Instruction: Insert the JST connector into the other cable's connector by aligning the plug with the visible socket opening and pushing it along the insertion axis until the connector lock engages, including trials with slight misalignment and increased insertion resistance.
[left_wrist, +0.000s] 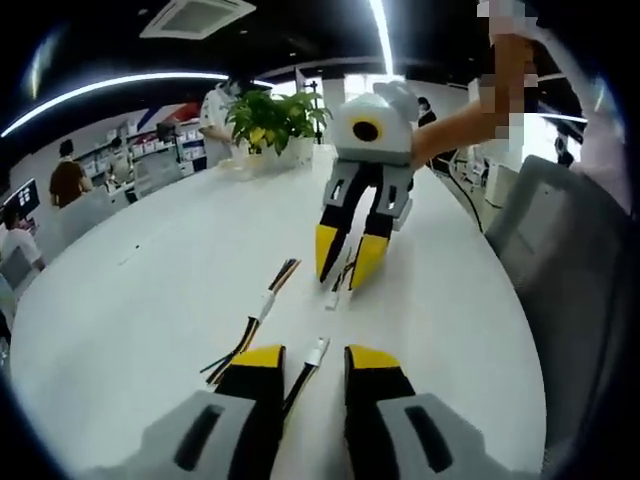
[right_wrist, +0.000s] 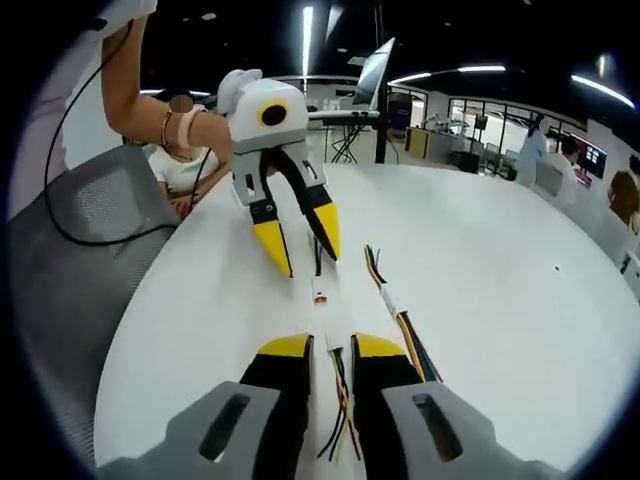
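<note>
We hold each cable clamped between closed jaws: left gripper presents its white connector toward the right gripper, whose plug faces it, well apart above the table for axial alignment.

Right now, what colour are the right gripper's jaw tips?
Yellow, over black jaws; the right gripper shows best in the left gripper view.

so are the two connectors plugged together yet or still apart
Still apart. In the left gripper view, the left gripper's white connector ends well short of the right gripper's connector, with bare table between.
</note>
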